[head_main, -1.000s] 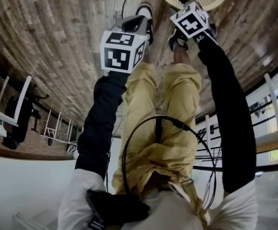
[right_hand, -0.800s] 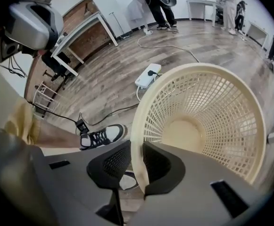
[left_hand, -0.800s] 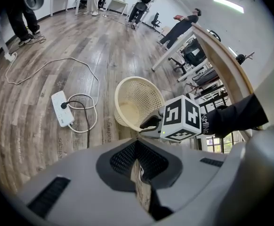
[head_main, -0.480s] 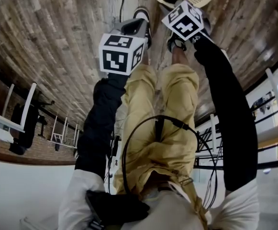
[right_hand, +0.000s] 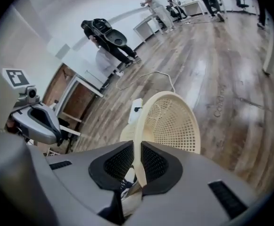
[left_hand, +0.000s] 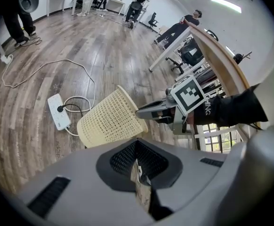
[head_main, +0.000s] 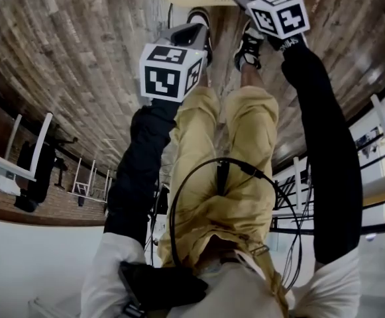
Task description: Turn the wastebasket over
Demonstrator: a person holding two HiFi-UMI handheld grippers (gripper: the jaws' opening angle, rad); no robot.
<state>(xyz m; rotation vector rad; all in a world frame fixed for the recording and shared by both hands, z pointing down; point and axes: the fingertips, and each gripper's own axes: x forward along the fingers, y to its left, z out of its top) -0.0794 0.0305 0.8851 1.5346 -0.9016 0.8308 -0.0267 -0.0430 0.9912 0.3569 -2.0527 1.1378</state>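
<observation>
1. Wooden plank flooring (left_hand: 42, 60) stretches across an open workroom, with desks and a few people far off by the walls. No bench is involved.
2. Straight ahead of the right tool (right_hand: 137, 161) is the wastebasket (right_hand: 174, 121), a cream plastic lattice bin. It is tipped well off upright, with its open mouth facing that tool. I cannot tell whether any part of it touches the floor.
3. The right tool's jaws are pinching the basket's rim, and the rim's edge runs up between the two pads.
4. The left tool (left_hand: 137, 163) has its jaws pressed together on nothing. The basket is ahead of it and a little to its left, clear of it. A white power strip (left_hand: 59, 111) lies on the floor just beyond the basket.
5. The basket looks light and thin-walled to me, so one rim grip should be enough to swing it. The mesh will probably flex, though, and the smooth rim could pivot or slip between the pads.
6. The thickened rim seems the soundest place to hold. The left tool could steady the base end while the basket turns over.
</observation>
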